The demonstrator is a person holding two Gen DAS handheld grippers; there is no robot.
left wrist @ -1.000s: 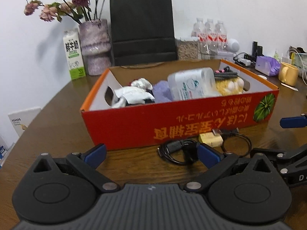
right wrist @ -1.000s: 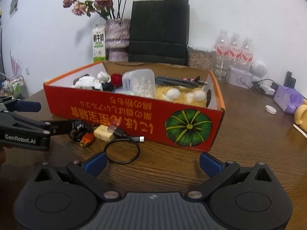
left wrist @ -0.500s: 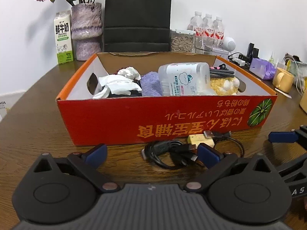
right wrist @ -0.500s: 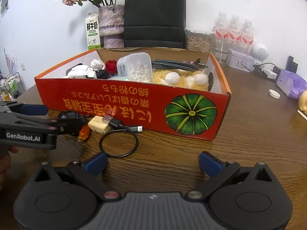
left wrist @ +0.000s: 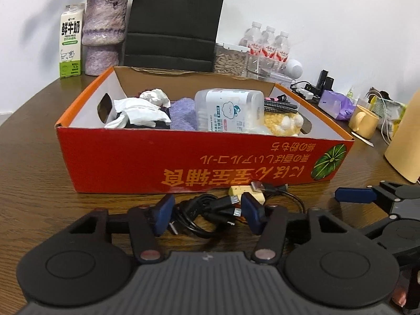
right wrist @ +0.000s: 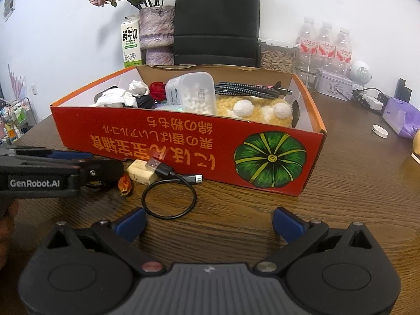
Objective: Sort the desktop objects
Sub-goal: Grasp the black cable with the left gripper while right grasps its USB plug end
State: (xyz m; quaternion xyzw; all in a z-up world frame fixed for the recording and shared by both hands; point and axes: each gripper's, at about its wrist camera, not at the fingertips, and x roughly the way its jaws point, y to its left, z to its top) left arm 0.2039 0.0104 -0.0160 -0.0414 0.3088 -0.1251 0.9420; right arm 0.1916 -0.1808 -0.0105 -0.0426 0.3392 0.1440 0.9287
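Left gripper (left wrist: pixel 206 216) was low over the table (left wrist: pixel 39 173), jaws closing around one black cable bundle (left wrist: pixel 207 214); pads not yet pressing it. Right gripper (right wrist: pixel 207 223) hung with jaws spread wide, nothing between them, over bare wood near the table's front edge.

Loose items lay along the front wall of one red box (left wrist: pixel 199 160): one bundle, one looped USB cable (right wrist: pixel 170 183), one cream block (right wrist: pixel 140 172), one orange bit (right wrist: pixel 125 185).

Along the table's back edge: one milk carton (left wrist: pixel 70 40), one vase (left wrist: pixel 102 35), one black bag (left wrist: pixel 176 23), three bottles (left wrist: pixel 267 47), one yellow mug (left wrist: pixel 365 120).

Only the right view showed the orange bit, a red rose (right wrist: pixel 157 90) in the box and a white cap (right wrist: pixel 379 130) toward the right edge. Only the left view showed the bundle; the left gripper's body hid it in the right view. Purple cloth (left wrist: pixel 183 115) in the box showed only in the left view.
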